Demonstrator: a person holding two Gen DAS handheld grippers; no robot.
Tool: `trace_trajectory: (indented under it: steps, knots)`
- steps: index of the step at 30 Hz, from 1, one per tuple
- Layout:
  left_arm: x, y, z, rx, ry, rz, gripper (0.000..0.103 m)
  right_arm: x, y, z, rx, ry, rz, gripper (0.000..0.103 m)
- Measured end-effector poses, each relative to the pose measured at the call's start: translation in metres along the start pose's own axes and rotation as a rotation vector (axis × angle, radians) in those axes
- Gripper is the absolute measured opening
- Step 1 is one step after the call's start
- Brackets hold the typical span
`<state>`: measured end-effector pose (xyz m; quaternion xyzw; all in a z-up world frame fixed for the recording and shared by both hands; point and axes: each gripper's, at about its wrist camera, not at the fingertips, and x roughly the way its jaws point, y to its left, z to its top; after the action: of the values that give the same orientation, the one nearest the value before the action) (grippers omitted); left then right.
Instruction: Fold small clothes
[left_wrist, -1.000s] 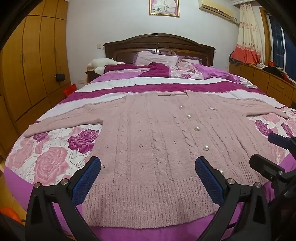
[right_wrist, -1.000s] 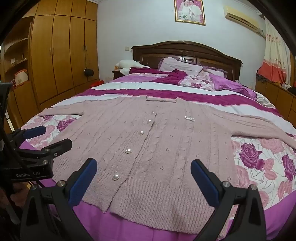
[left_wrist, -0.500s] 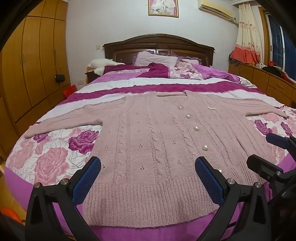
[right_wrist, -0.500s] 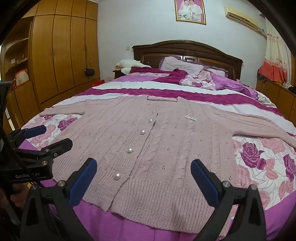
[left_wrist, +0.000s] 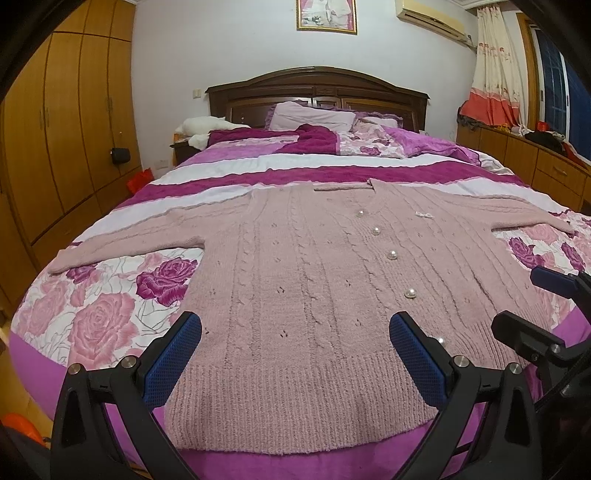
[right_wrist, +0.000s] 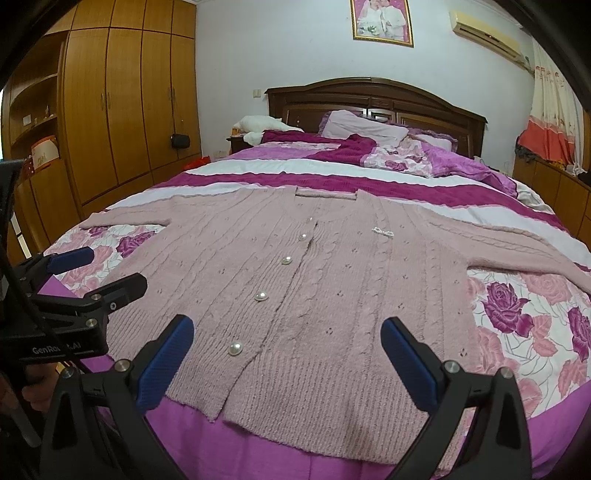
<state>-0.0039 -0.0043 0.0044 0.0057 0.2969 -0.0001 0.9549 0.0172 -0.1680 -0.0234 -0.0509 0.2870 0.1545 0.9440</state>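
The pink cardigan (left_wrist: 295, 280) lies flat and buttoned on the bed (left_wrist: 92, 317), sleeves spread to both sides, its hem at the bed's near edge and its collar toward the headboard (left_wrist: 317, 88). The left gripper (left_wrist: 295, 354) hovers above the hem, jaws wide apart and holding nothing. The right gripper (right_wrist: 288, 354) hovers beside it above the hem too, likewise spread and empty. Pillows (right_wrist: 362, 125) sit at the headboard.

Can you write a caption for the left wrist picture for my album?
Open left gripper hovers over a pink cardigan spread flat on a flowery bed.
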Motion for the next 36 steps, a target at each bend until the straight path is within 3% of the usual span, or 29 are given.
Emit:
trace_trajectory:
  steps: [36]
  knots:
    - [0.0022,0.0001,-0.0007,0.009,-0.001,0.004,0.084,0.0041,0.0018,-0.0021,-0.005,0.021,-0.001,0.103]
